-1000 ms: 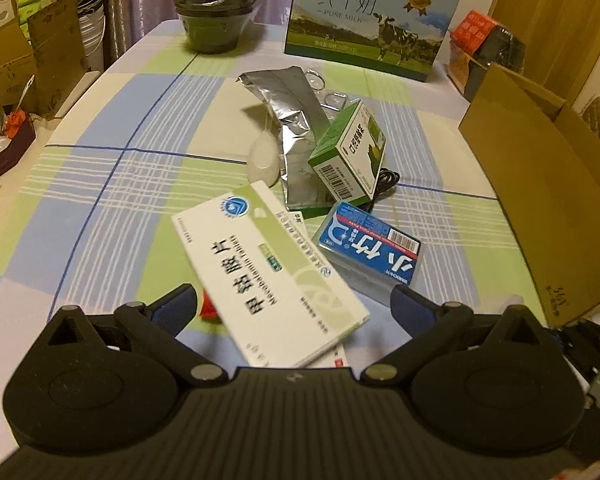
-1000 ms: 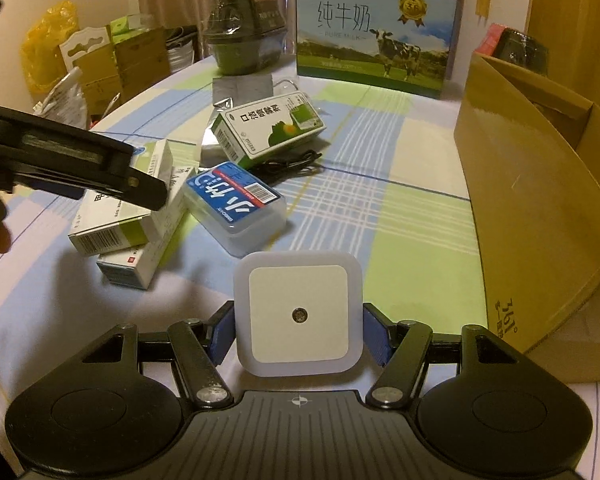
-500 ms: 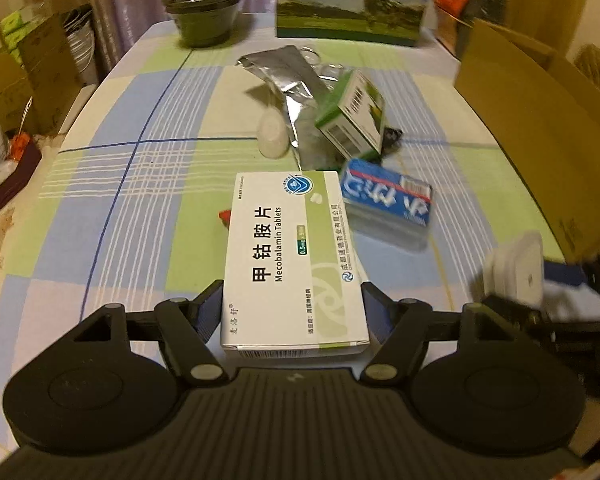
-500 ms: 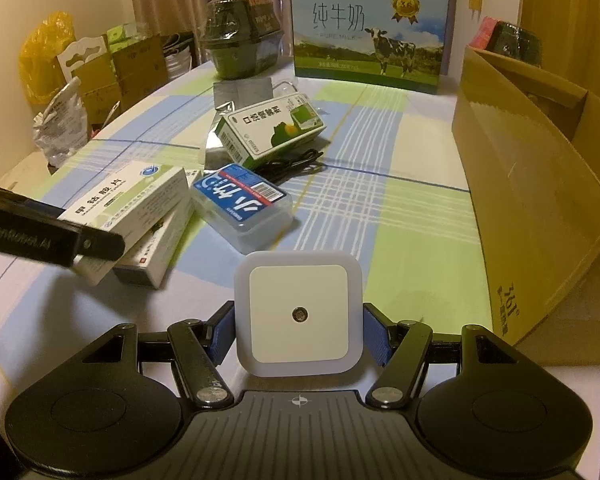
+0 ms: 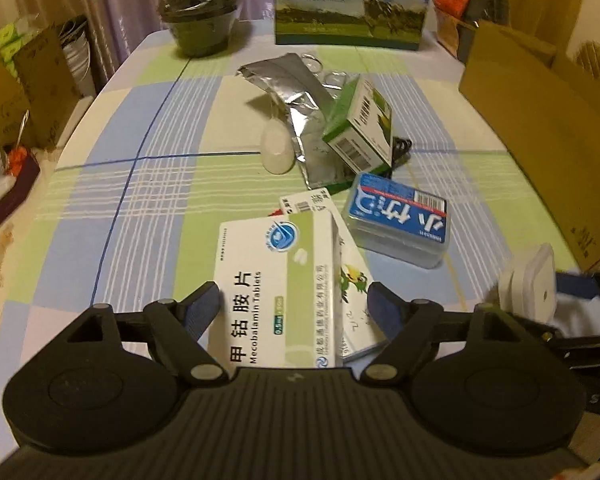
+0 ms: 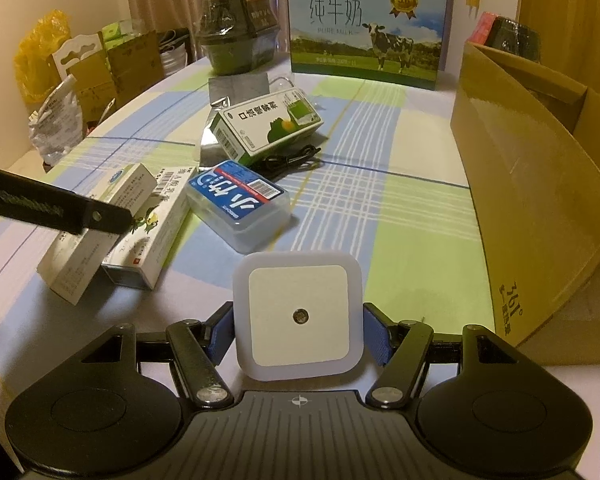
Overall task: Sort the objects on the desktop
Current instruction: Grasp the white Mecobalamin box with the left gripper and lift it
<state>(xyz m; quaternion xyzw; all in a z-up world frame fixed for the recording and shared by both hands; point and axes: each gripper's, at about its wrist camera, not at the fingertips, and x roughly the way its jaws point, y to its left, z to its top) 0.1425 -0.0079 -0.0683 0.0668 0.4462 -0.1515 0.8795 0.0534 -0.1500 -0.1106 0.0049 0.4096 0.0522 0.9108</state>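
A white and green Mecobalamin tablet box (image 5: 276,280) lies between the fingers of my left gripper (image 5: 294,308). Its right side leans on a second white box (image 5: 352,280). The jaws are opening and the pads stand a little off the box's sides. In the right wrist view the left gripper's fingers (image 6: 60,208) hover over the same tablet box (image 6: 96,232). My right gripper (image 6: 300,336) is shut on a white square night light (image 6: 298,316), held above the checked tablecloth (image 6: 400,240). The night light (image 5: 536,292) also shows at the right edge of the left wrist view.
A clear case with a blue label (image 6: 240,204) lies past the boxes. Behind it are a green and white carton (image 6: 268,124), a black cable (image 6: 292,158), a silver foil pouch (image 5: 296,100) and a white egg shape (image 5: 277,148). An open cardboard box (image 6: 540,200) stands at the right. A milk gift box (image 6: 364,28) is at the back.
The left gripper closed on the skewed tablet box and squared it up, then its jaws widened again. The box now rests partly on the second white box. The right gripper stayed still.
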